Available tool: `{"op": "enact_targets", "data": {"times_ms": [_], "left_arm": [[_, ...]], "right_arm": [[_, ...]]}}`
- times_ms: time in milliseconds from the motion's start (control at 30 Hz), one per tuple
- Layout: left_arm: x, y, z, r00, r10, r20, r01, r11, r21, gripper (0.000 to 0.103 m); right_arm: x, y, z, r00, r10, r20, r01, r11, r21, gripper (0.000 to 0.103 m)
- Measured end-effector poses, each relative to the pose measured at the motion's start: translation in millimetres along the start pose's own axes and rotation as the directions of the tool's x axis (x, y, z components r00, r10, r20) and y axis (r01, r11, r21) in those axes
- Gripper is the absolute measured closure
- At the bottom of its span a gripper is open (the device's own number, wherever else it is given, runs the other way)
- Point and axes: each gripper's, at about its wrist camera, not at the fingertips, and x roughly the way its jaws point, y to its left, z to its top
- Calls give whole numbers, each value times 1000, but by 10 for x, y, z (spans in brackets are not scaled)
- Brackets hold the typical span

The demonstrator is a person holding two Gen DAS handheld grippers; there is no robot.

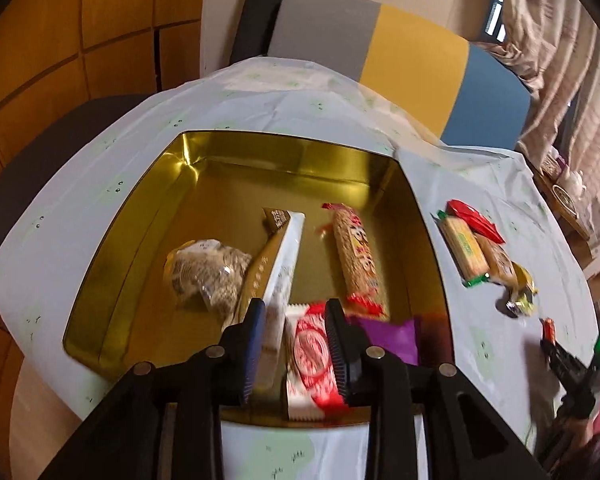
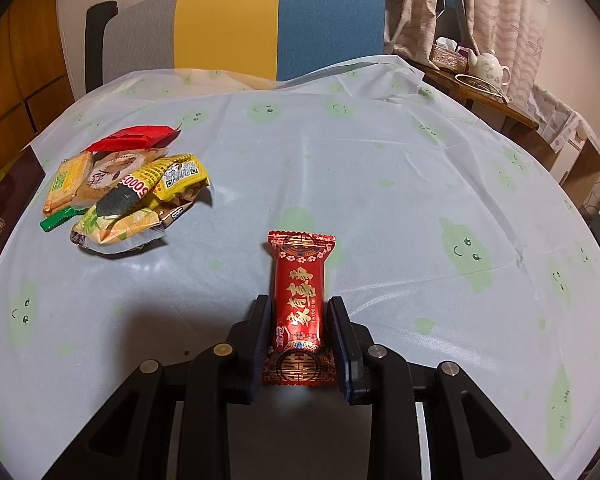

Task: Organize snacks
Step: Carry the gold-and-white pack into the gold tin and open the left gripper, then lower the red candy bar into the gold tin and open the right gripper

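A gold tin box lies open on the table and holds several snacks: a long biscuit pack, a white and gold box, a clear bag of sweets and a purple packet. My left gripper is over the tin's near edge, its jaws apart around a red and white packet that lies in the tin. My right gripper is shut on a red packet with gold characters above the tablecloth. A pile of loose snacks lies to its far left, and shows in the left wrist view.
The table carries a pale blue cloth with green faces. A grey, yellow and blue chair back stands behind it. A side table with a teapot is at the far right. The right gripper shows at the left wrist view's right edge.
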Motion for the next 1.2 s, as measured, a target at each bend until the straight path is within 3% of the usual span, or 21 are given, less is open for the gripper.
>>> {"op": "enact_targets", "data": {"times_ms": [333, 567, 733, 900, 1000, 1200], "left_arm": [[-248, -86, -256, 999, -32, 33, 30, 998, 56, 72], [-311, -2, -325, 998, -37, 48, 35, 998, 50, 72], [-346, 110, -344, 998, -36, 53, 36, 999, 15, 72], [-397, 278, -345, 998, -20, 64, 22, 999, -27, 72], [-395, 377, -364, 998, -3, 59, 7, 998, -54, 72], [-393, 491, -397, 999, 6, 54, -1, 997, -82, 72]], "right_arm": [[-56, 82, 91, 996, -21, -88, 22, 1000, 8, 80], [-348, 338, 174, 996, 49, -74, -50, 999, -16, 80], [-646, 846, 308, 982, 183, -51, -187, 977, -101, 80], [-933, 1545, 427, 926, 372, -66, -377, 907, -188, 80], [-1087, 2048, 486, 872, 481, -96, -489, 839, -239, 80], [-1122, 2869, 500, 800, 573, -177, -598, 744, -299, 80]]}}
